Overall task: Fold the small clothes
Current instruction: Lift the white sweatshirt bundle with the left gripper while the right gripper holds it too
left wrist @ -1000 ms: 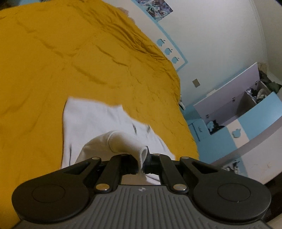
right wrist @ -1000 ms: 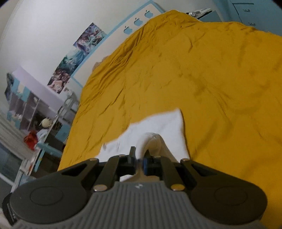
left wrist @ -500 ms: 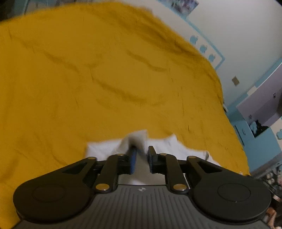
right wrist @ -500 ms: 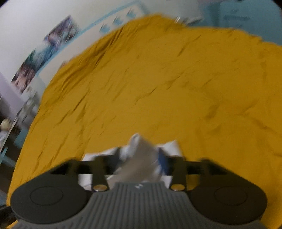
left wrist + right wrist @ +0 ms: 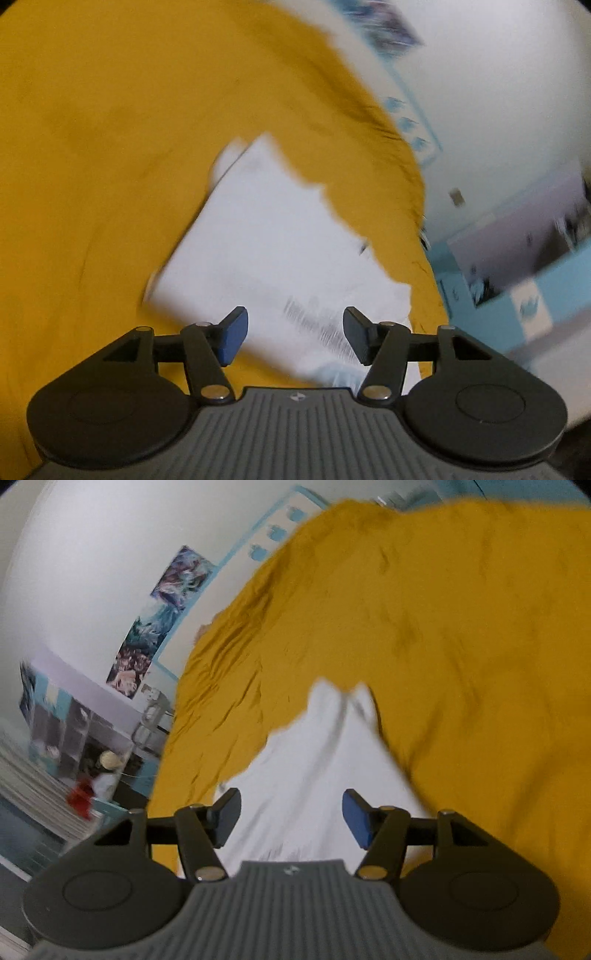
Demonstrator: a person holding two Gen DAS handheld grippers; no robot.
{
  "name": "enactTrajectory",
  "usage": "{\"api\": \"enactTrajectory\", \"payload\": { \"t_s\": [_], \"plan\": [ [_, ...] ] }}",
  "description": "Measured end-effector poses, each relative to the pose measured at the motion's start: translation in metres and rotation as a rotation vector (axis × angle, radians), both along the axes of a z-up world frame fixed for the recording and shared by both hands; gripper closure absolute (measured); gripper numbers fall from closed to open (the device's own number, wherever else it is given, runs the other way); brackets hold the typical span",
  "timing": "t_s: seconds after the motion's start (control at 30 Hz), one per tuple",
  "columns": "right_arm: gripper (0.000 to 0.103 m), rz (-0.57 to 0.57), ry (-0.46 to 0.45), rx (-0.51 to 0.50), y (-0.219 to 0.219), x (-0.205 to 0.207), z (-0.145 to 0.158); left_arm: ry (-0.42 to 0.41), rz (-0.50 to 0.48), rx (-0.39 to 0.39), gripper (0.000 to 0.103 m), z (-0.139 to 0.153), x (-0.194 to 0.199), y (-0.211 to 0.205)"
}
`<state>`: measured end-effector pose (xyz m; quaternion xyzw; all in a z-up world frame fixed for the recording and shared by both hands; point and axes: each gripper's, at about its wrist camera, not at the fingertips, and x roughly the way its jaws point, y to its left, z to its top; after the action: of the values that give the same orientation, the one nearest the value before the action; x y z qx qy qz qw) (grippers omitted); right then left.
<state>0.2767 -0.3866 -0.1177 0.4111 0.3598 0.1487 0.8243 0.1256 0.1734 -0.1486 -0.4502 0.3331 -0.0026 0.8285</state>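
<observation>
A small white garment [image 5: 269, 236] lies folded over on the mustard-yellow bed cover [image 5: 92, 147]. It has grey print near its close edge. My left gripper [image 5: 294, 338] is open and empty, just above the garment's near edge. In the right wrist view the same garment [image 5: 314, 768] lies on the cover [image 5: 461, 646], with a raised crease running away from me. My right gripper [image 5: 290, 819] is open and empty over its near part. Both views are blurred by motion.
A white wall with posters [image 5: 166, 602] and a blue-trimmed headboard runs behind the bed. Shelves with clutter [image 5: 74, 738] stand beyond the bed in the right wrist view. A blue and white cabinet with open compartments [image 5: 517, 258] stands off the bed's right edge.
Both grippers were shut on the white garment and carried it forward over itself. Both have now opened and let it go, and the garment lies folded on the cover.
</observation>
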Motion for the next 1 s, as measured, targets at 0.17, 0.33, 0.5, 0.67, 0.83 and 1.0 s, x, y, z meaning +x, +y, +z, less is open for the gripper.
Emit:
{"api": "enactTrajectory", "payload": {
  "t_s": [0.17,0.33,0.5,0.67,0.83,1.0],
  "plan": [
    [0.044,0.003,0.171,0.080,0.017,-0.017,-0.038,0.081,0.152,-0.167,0.039,-0.056,-0.010,0.005],
    [0.044,-0.034,0.275,0.076,0.025,-0.013,-0.070,0.050,0.219,-0.231,0.040,-0.075,0.007,0.019],
    [0.045,-0.103,0.276,0.121,0.023,0.009,-0.083,0.032,0.235,-0.248,0.040,-0.083,0.026,0.024],
    [0.046,-0.162,0.245,0.211,0.024,0.030,-0.097,-0.038,0.253,-0.288,0.042,-0.089,0.034,0.017],
    [0.093,-0.174,0.265,0.170,0.032,0.039,-0.109,-0.054,0.250,-0.303,0.092,-0.094,0.045,0.016],
    [0.099,-0.126,0.192,0.100,0.042,0.048,-0.077,-0.063,0.230,-0.247,0.094,-0.071,0.055,0.014]
  ]
}}
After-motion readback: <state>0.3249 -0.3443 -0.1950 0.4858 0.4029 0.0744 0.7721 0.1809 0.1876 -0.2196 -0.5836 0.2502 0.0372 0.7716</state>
